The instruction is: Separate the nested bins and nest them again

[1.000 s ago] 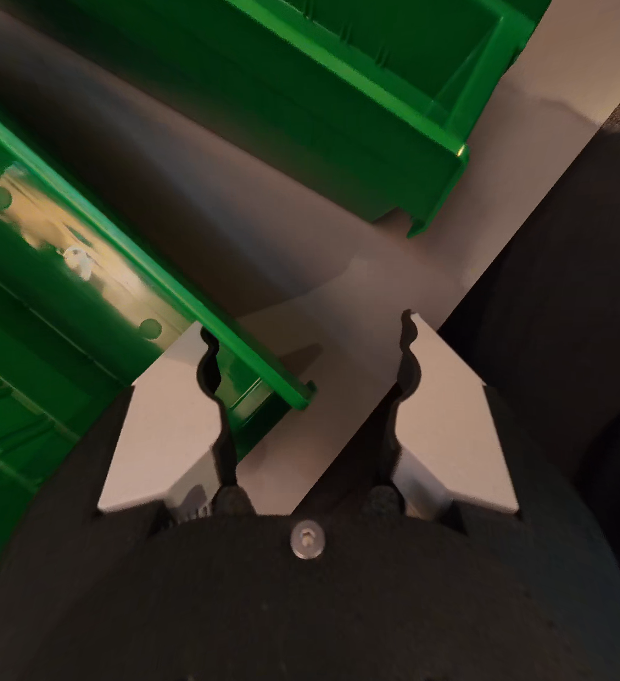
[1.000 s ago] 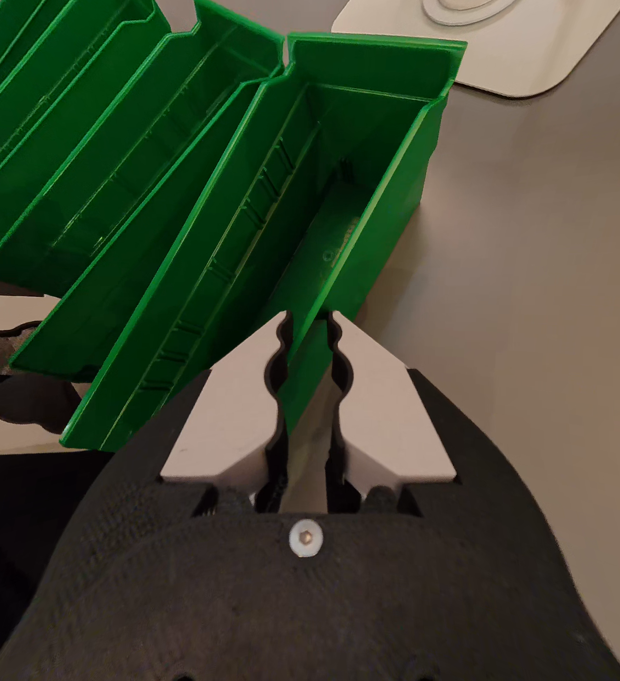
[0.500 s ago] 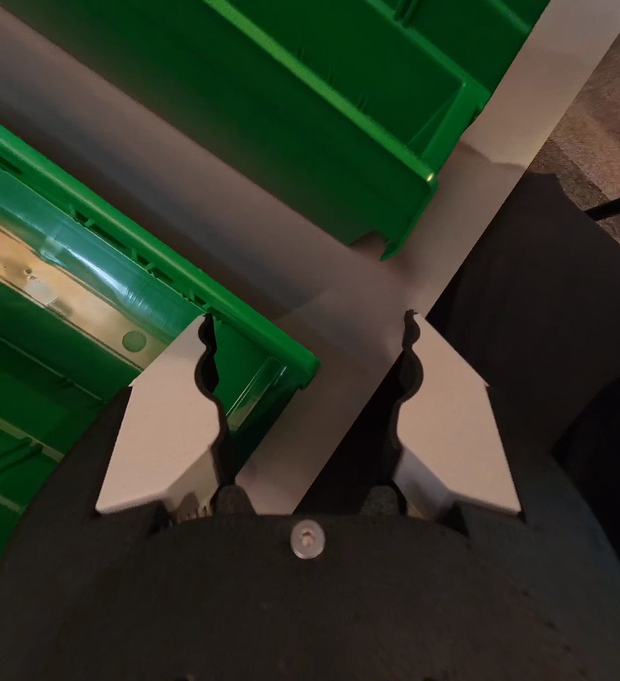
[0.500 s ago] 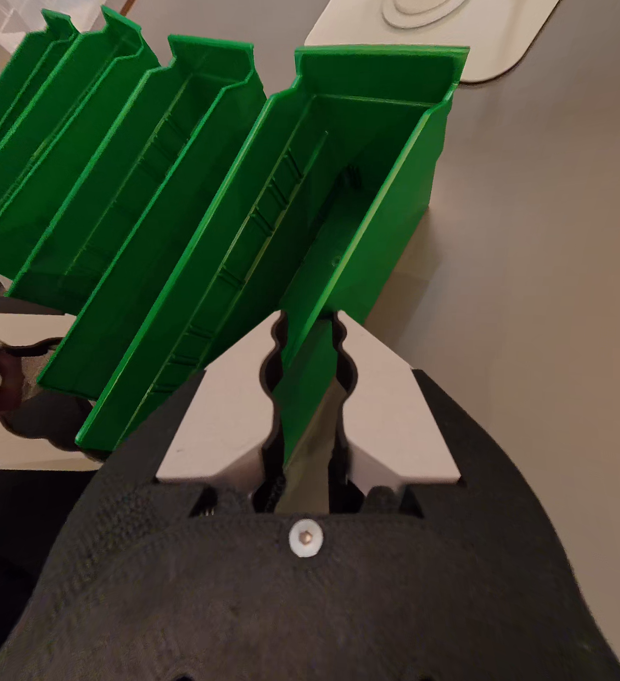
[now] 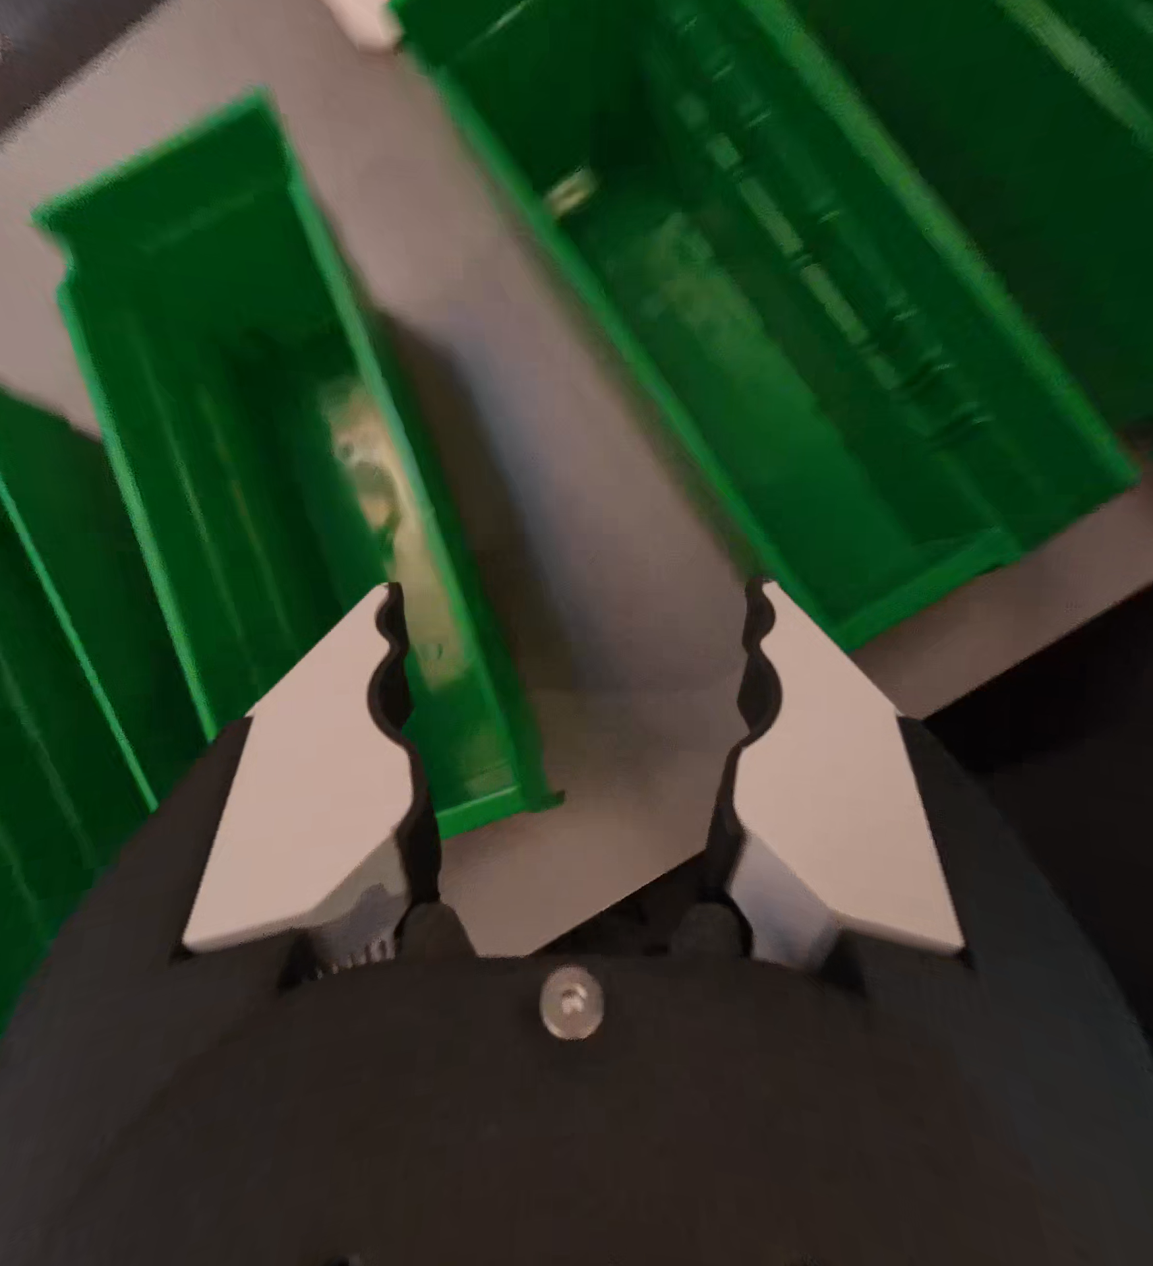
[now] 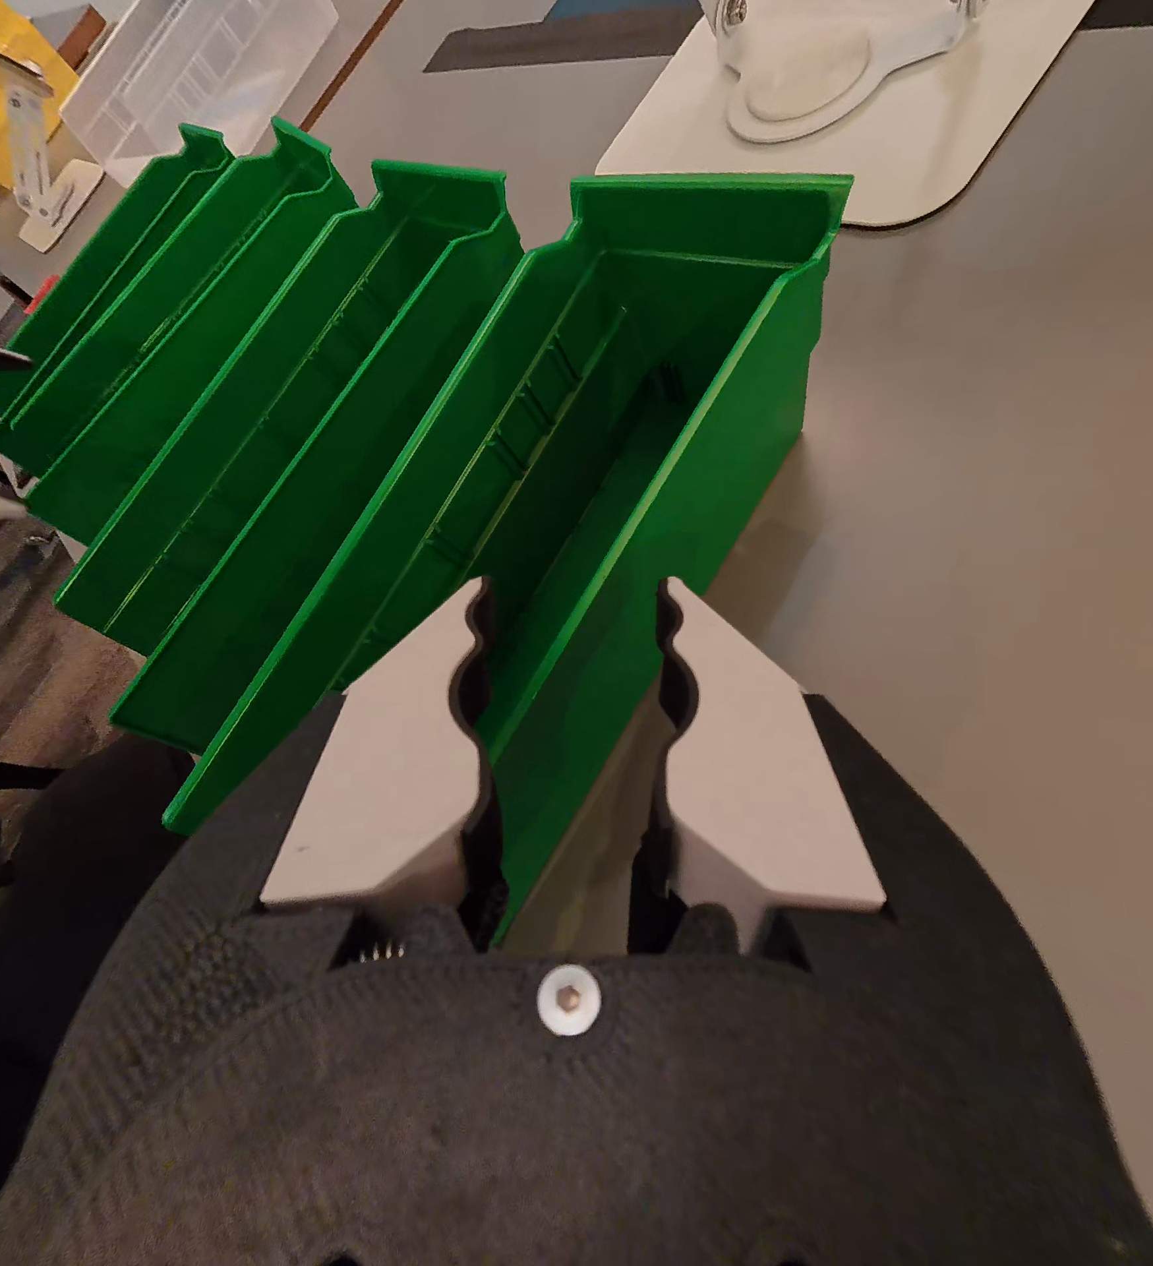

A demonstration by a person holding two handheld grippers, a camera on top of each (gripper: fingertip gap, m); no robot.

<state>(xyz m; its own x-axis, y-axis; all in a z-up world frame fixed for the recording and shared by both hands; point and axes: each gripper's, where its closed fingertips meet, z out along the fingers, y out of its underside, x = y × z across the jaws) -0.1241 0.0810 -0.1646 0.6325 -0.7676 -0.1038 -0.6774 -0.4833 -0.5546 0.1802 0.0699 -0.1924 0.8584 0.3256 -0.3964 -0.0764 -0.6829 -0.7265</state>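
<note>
The right gripper has its jaws parted on either side of the right wall of the nearest bin; the wall runs between the fingers with a gap on each side, so it is loose and not pinched. That green bin sits on the grey table, with its tall end wall far from the camera. To its left three more green bins lie fanned side by side, all single, none inside another as far as this view shows. Beyond them a white pad lies on the table with a white stand on it.

The left gripper is spread wide and holds nothing (its view is blurred). Between its fingers shows bare table. A narrow bin lies ahead on the left, its near corner just beside the left finger, and a second bin lies apart at the upper right, near the table's edge.
</note>
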